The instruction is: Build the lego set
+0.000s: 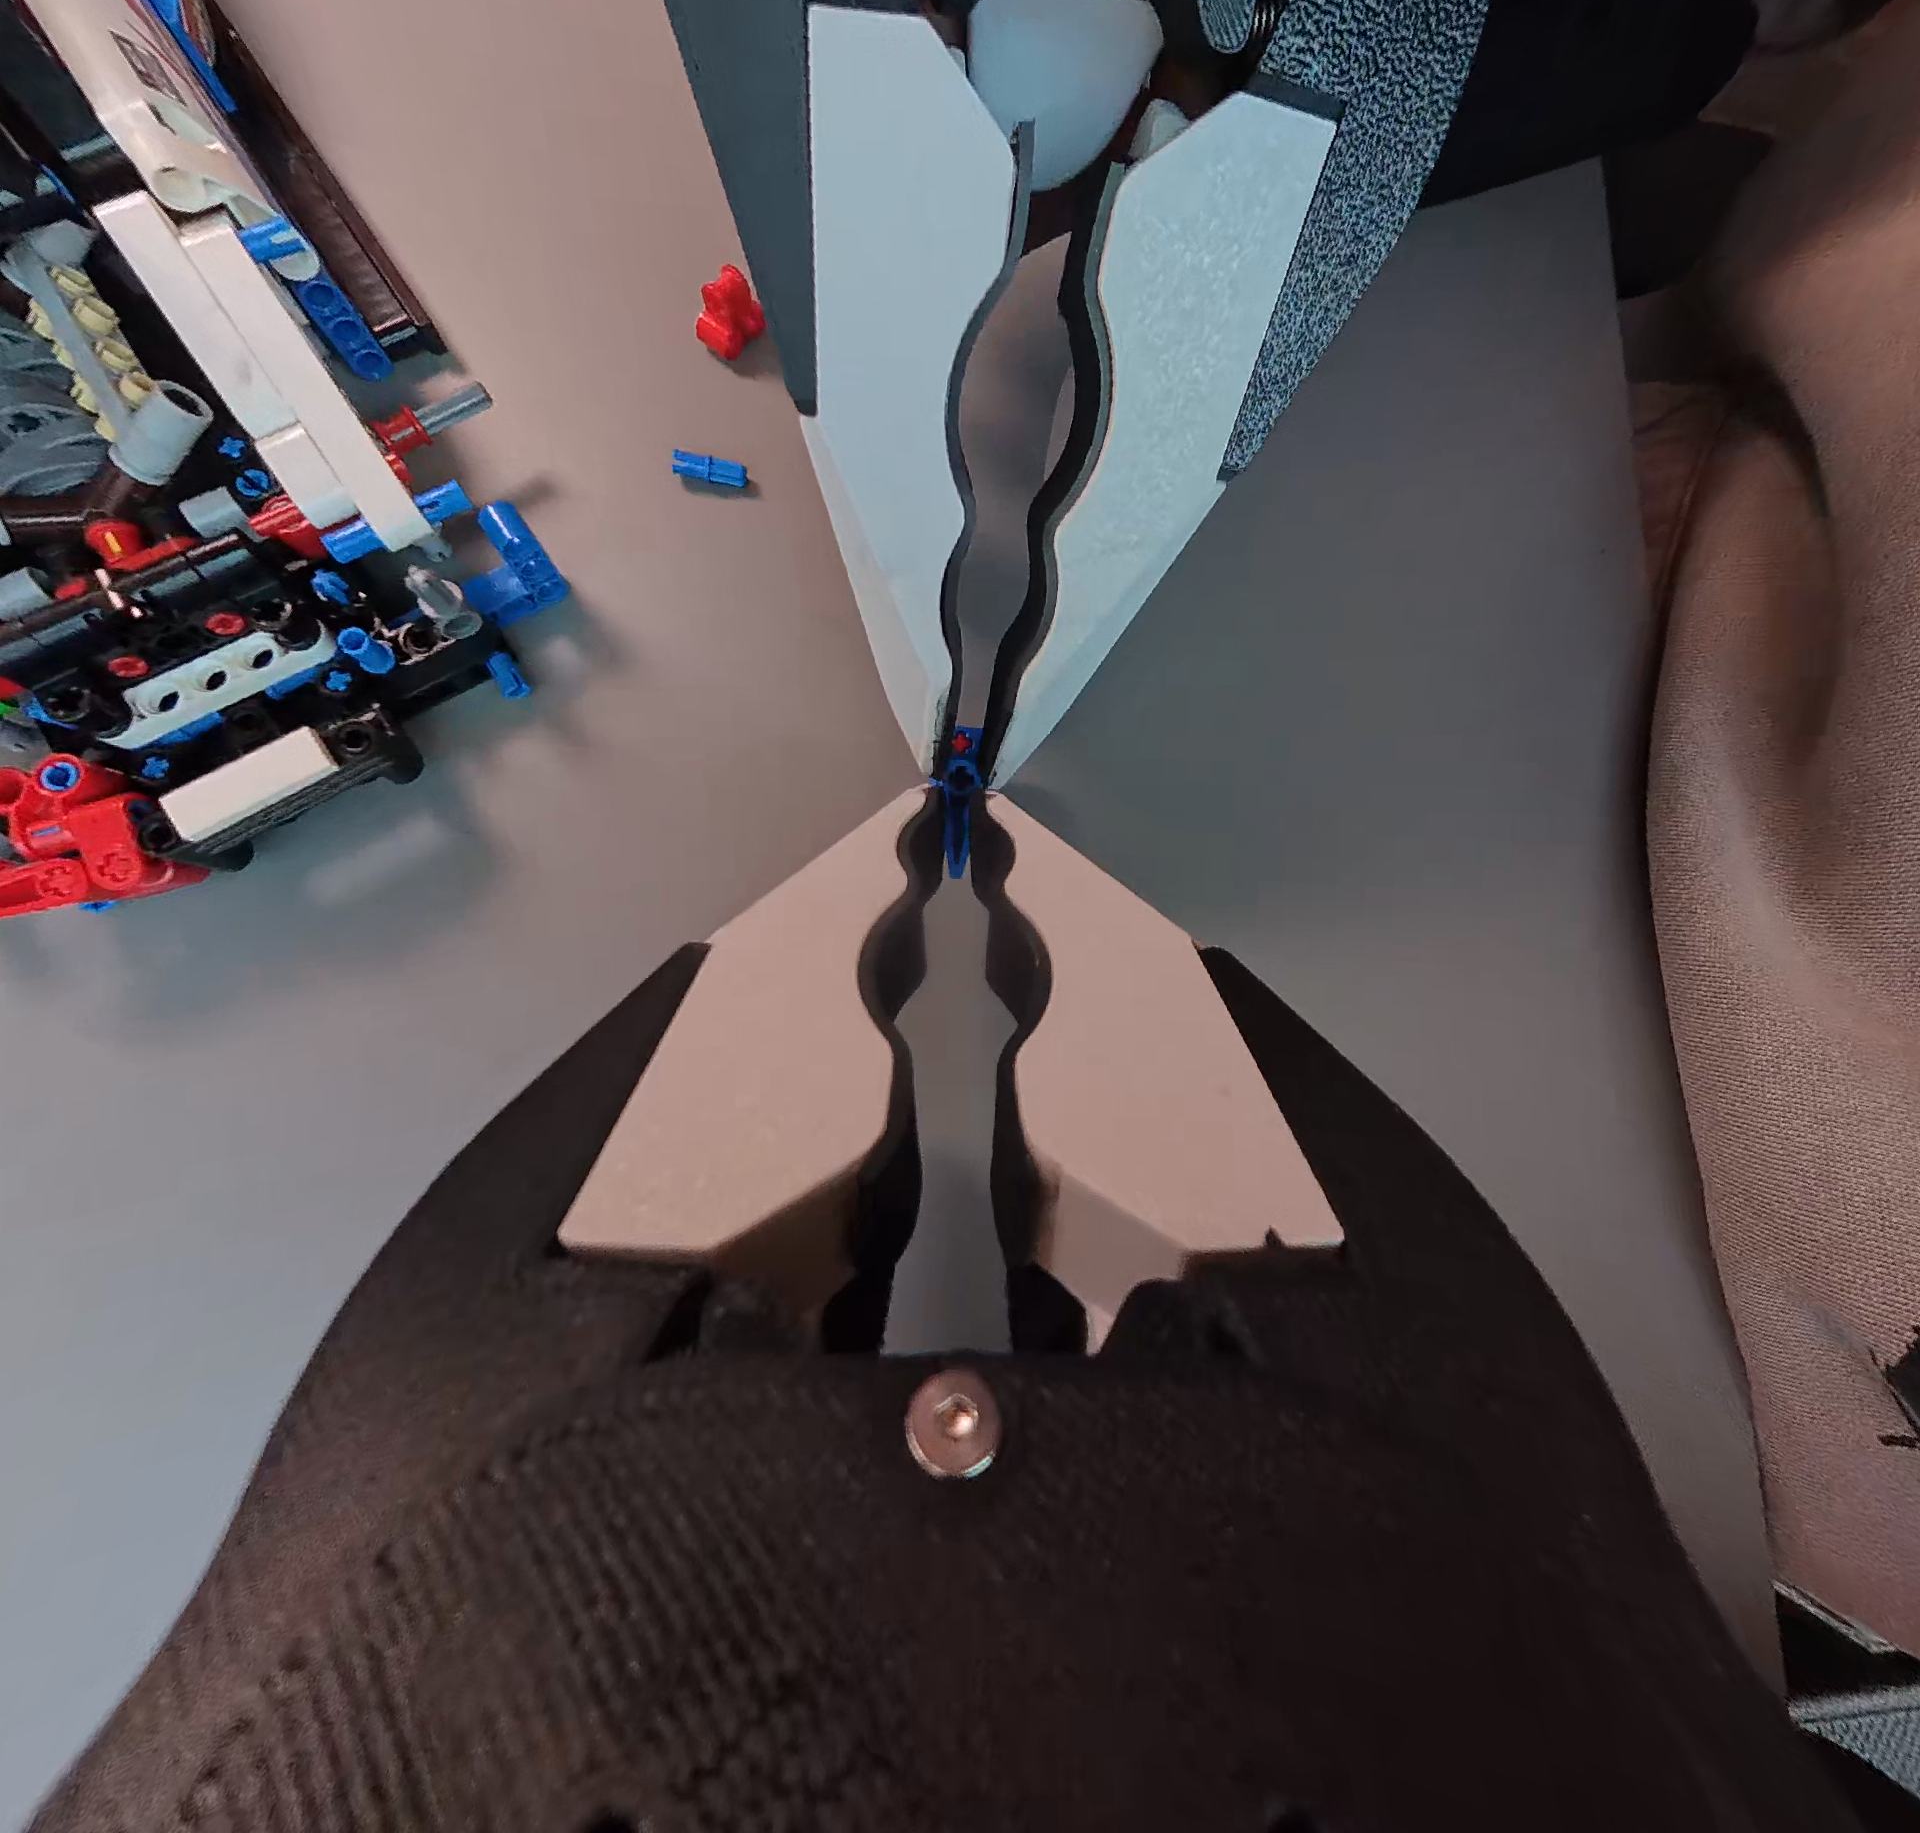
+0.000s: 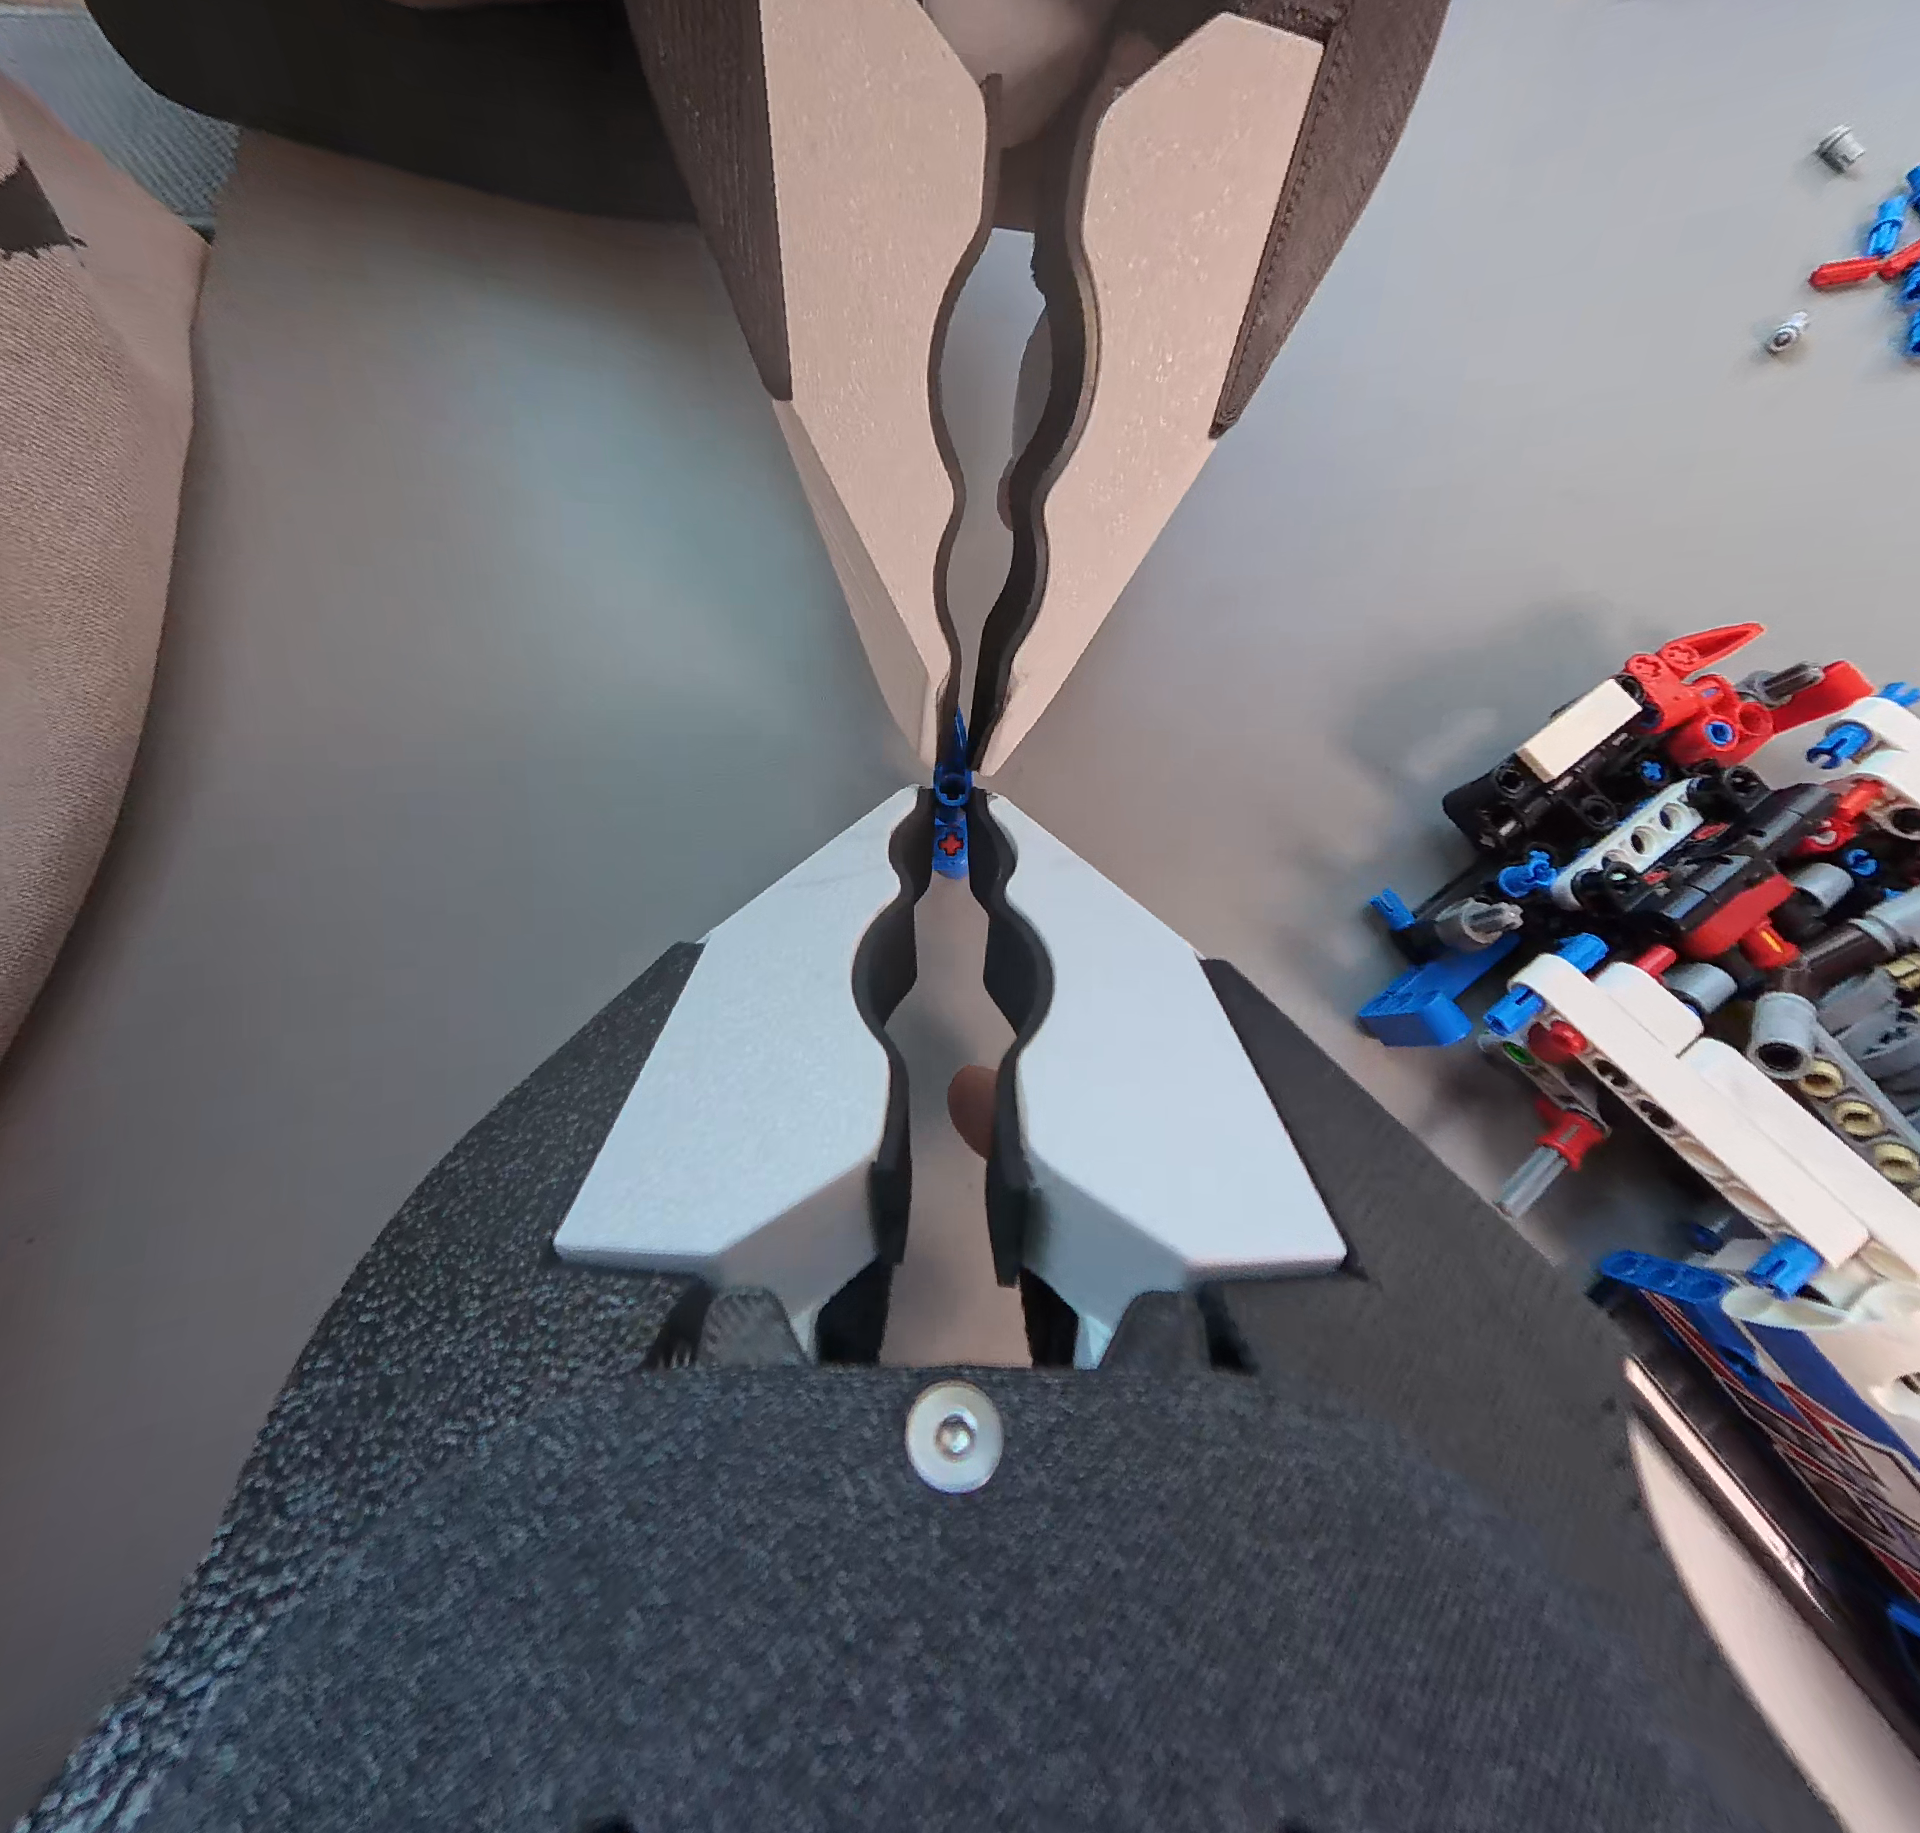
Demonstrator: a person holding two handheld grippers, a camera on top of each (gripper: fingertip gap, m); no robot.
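Observation:
A small blue lego part (image 1: 958, 827) with a red cross-shaped axle end (image 2: 948, 836) is pinched between both grippers, above the grey table. My left gripper (image 1: 961, 796), with tan fingers, is shut on its thin blue end. My right gripper (image 2: 951, 796), with pale grey fingers, is shut on the end with the red cross. The two grippers meet tip to tip; the right gripper (image 1: 964, 757) comes from the top of the left wrist view, and the left gripper (image 2: 961, 744) from the top of the right wrist view. I cannot tell whether the part is one piece or two joined.
The partly built lego model (image 1: 208, 620) in black, white, red and blue lies to one side, also in the right wrist view (image 2: 1714, 900). A loose red piece (image 1: 730, 313) and a blue pin (image 1: 710, 469) lie nearby. More small parts (image 2: 1881, 256) lie farther off. A person's beige clothing (image 1: 1787, 848) is close. The grippers are tip to tip, or close to it. Left tips and right tips are each some 9 centimeters from the blue pin (image 1: 710, 469).

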